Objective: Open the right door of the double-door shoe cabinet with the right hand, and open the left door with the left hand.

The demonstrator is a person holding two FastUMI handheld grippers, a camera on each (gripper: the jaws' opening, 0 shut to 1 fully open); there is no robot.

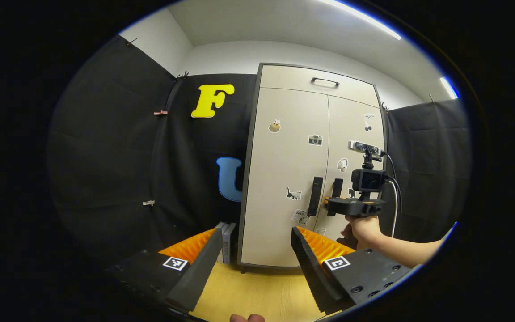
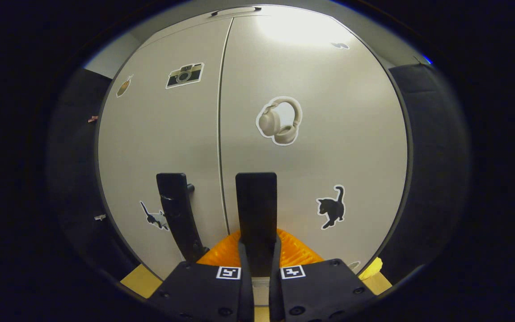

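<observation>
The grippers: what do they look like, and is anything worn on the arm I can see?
Left gripper: black body, ribbed orange fingers with dark edges, a black-and-white square marker on each side. Right gripper: the same build. From the left gripper view it carries a small black camera with cables. The forearm is bare, no sleeve.

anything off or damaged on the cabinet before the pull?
Nothing stands out. Both doors of the shoe cabinet sit flush and closed, stickers intact. The right claw is clamped on the right door handle; the left claw is open, short of the left handle.
</observation>
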